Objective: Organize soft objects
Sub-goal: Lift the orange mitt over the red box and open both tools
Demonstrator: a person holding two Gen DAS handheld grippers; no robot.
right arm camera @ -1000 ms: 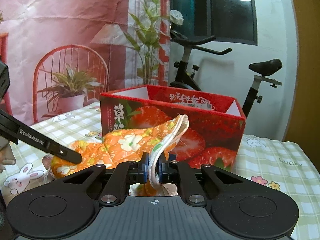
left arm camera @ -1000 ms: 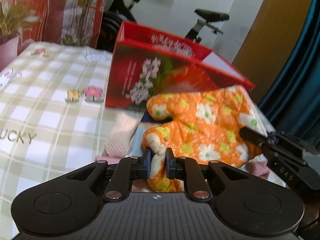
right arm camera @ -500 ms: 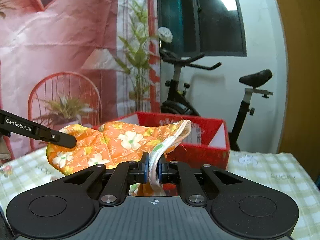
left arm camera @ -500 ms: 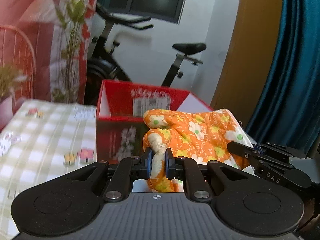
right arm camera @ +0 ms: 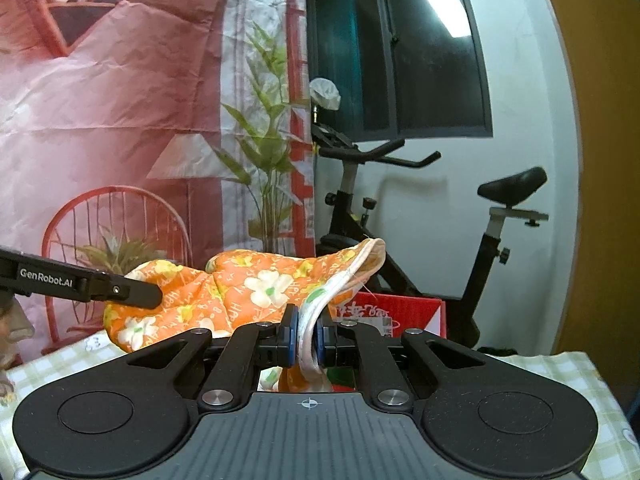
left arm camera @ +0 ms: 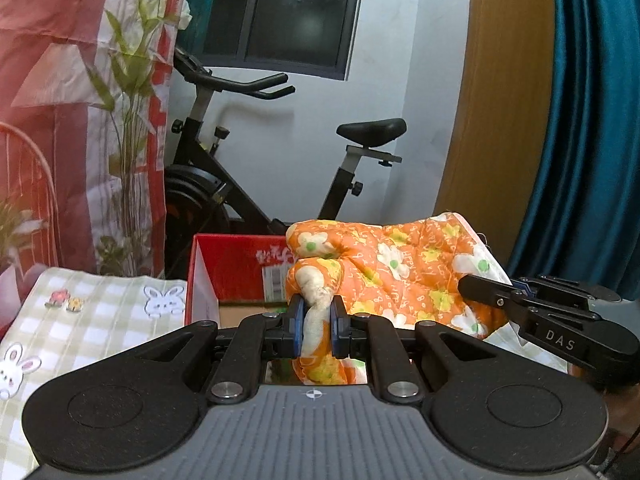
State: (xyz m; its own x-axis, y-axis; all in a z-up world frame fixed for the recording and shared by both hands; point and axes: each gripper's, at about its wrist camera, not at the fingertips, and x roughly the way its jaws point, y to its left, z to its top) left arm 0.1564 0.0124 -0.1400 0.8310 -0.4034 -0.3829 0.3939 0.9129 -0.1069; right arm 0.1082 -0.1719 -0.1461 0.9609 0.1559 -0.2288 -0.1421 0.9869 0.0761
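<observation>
An orange oven mitt with white and yellow flowers (left arm camera: 400,268) hangs in the air between both grippers, above the table. My left gripper (left arm camera: 316,326) is shut on the mitt's thumb end. My right gripper (right arm camera: 307,340) is shut on the mitt's white-lined cuff edge (right arm camera: 340,280). Behind and below the mitt (right arm camera: 240,292) stands an open red cardboard box (left arm camera: 236,264), its inside partly showing. In the left wrist view the right gripper (left arm camera: 516,300) reaches in from the right; in the right wrist view the left gripper (right arm camera: 140,294) comes in from the left.
The table wears a green-checked cloth with rabbit and flower prints (left arm camera: 100,308). A black exercise bike (left arm camera: 248,184) stands behind the red box (right arm camera: 400,312). A printed backdrop with plants (right arm camera: 140,140) hangs at left, a blue curtain (left arm camera: 592,140) at right.
Both grippers have risen with the mitt, lifting it off the table to the height of the box's top. The pink cloths seen under it earlier have dropped out of view.
</observation>
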